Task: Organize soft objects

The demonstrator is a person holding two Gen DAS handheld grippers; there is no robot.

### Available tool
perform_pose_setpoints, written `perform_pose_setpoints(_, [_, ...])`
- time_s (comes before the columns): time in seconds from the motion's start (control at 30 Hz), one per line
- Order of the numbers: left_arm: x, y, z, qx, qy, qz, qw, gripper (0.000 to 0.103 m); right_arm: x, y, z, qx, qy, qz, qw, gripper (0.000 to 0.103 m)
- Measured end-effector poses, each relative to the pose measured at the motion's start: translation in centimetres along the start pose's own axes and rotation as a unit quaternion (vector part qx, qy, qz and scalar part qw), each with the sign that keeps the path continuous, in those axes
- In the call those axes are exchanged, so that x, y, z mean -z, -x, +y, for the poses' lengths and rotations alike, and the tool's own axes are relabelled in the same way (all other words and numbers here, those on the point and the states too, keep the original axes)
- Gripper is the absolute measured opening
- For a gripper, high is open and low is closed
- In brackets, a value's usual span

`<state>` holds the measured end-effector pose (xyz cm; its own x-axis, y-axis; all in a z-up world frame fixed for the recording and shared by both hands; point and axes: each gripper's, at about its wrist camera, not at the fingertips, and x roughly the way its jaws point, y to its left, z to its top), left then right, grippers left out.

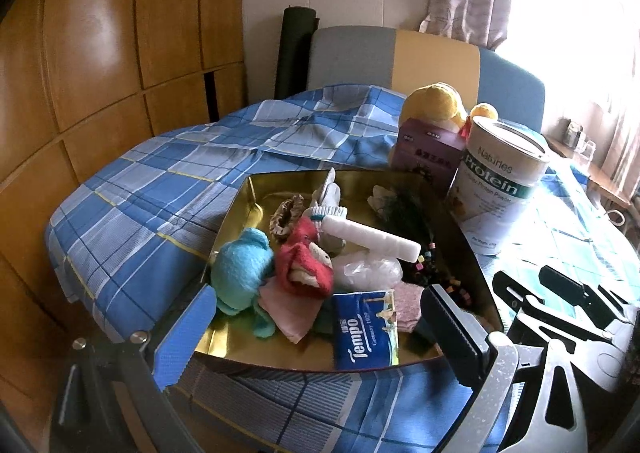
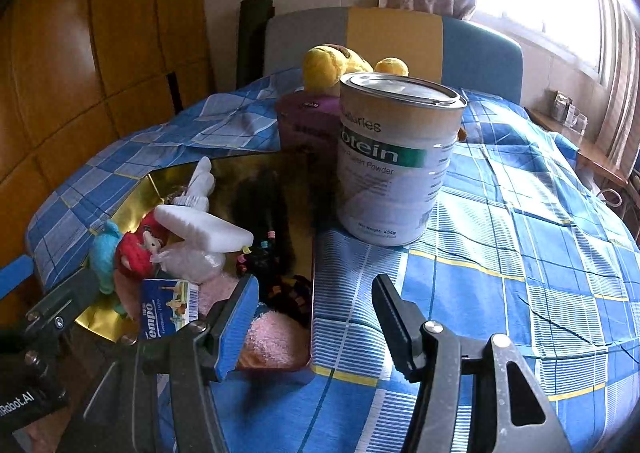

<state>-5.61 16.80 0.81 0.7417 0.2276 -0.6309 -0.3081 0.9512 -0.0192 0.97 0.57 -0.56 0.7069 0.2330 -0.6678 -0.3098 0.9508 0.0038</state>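
A gold tray on the bed holds soft items: a teal plush, a red plush, a white foam roll, a clear bag, a Tempo tissue pack and pink cloths. My left gripper hangs open over the tray's near edge, with the tissue pack below the gap and no pad touching it. My right gripper is open above the tray's right edge, beside a pink towel, gripping nothing. A yellow plush sits behind the tray.
A white protein powder can and a purple box stand at the tray's far right corner. A dark hairy piece with coloured beads lies in the tray. The blue plaid bedspread stretches to the right. Wooden wardrobe doors line the left.
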Motion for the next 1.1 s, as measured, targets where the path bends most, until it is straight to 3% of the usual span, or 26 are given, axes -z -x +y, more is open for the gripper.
perform_pose_setpoints(1.1, [0.2, -0.05, 0.6, -0.006, 0.005, 0.005, 1.0, 0.103, 0.1, 0.02, -0.03, -0.003, -0.002, 0.002, 1.0, 0.06])
